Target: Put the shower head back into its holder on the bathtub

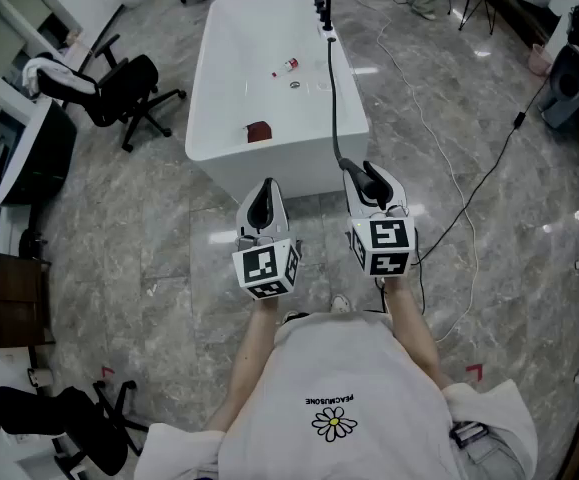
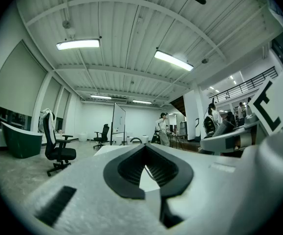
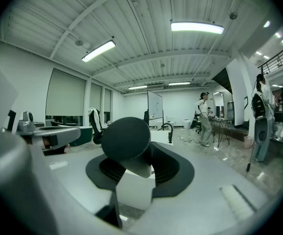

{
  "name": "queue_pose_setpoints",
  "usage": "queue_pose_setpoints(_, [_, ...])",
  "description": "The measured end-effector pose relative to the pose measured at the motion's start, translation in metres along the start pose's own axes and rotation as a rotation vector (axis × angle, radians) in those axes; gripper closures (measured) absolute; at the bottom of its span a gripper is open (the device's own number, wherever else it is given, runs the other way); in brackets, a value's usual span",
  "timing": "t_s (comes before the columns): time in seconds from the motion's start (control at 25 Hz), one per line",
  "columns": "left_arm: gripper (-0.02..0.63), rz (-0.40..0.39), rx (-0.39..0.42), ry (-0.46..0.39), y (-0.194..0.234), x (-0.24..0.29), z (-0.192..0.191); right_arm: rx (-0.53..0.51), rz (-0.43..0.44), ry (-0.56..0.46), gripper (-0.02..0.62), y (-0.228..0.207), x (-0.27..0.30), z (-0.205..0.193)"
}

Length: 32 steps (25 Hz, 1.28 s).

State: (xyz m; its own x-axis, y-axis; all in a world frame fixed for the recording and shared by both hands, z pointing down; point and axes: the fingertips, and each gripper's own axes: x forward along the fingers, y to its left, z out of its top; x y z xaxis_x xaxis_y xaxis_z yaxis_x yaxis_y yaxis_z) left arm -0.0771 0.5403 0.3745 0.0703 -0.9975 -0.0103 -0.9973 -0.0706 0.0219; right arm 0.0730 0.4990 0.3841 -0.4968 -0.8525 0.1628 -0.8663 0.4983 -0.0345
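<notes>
Black round shower head (image 1: 372,180) (image 3: 125,137) is gripped between the wide-set jaws of the right tool (image 1: 367,190) (image 3: 137,166). It is held above the grey marble floor (image 1: 119,238), just off the near right corner of the white oval bathtub (image 1: 205,98). A black flexible hose (image 1: 333,98) is seen running from the head, along the tub's right rim, to the black tap fittings (image 1: 321,6) at the far right end. The left tool (image 1: 261,206) (image 2: 145,153) is kept clenched with nothing in it, just left of the right one. A small red and white item (image 1: 287,64) and a dark red block (image 1: 259,131) are seen lying inside the tub.
</notes>
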Motion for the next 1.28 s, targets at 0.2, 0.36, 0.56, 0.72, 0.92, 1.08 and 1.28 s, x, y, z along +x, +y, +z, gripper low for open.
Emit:
queue_pose_setpoints(0.2, [0.607, 0.008, -0.003, 0.002, 0.000, 0.000, 0.000, -0.010, 0.008, -0.005, 0.457, -0.001, 0.002, 0.002])
queue_pose_setpoints(0.36, [0.608, 0.023, -0.006, 0.011, 0.003, -0.005, -0.004, 0.004, 0.012, 0.017, 0.456, -0.001, 0.003, -0.004])
queue_pose_setpoints(0.56, [0.608, 0.020, 0.001, 0.030, 0.004, -0.009, -0.010, 0.025, -0.019, 0.030, 0.456, -0.007, 0.003, -0.010])
queue_pose_setpoints(0.72, [0.608, 0.011, 0.009, 0.040, 0.001, -0.011, -0.012, 0.040, -0.033, 0.008, 0.456, -0.011, 0.001, -0.004])
queue_pose_setpoints(0.92, [0.609, -0.003, 0.021, 0.053, -0.005, -0.007, -0.022, 0.039, -0.034, -0.017, 0.457, -0.016, 0.004, 0.000])
queue_pose_setpoints(1.08, [0.607, -0.003, 0.029, 0.071, -0.012, -0.005, -0.025, 0.058, -0.033, -0.015, 0.457, -0.025, 0.009, -0.002])
queue_pose_setpoints(1.28, [0.607, 0.029, 0.048, 0.093, -0.003, -0.017, -0.033, 0.086, -0.043, 0.002, 0.457, -0.037, 0.026, -0.007])
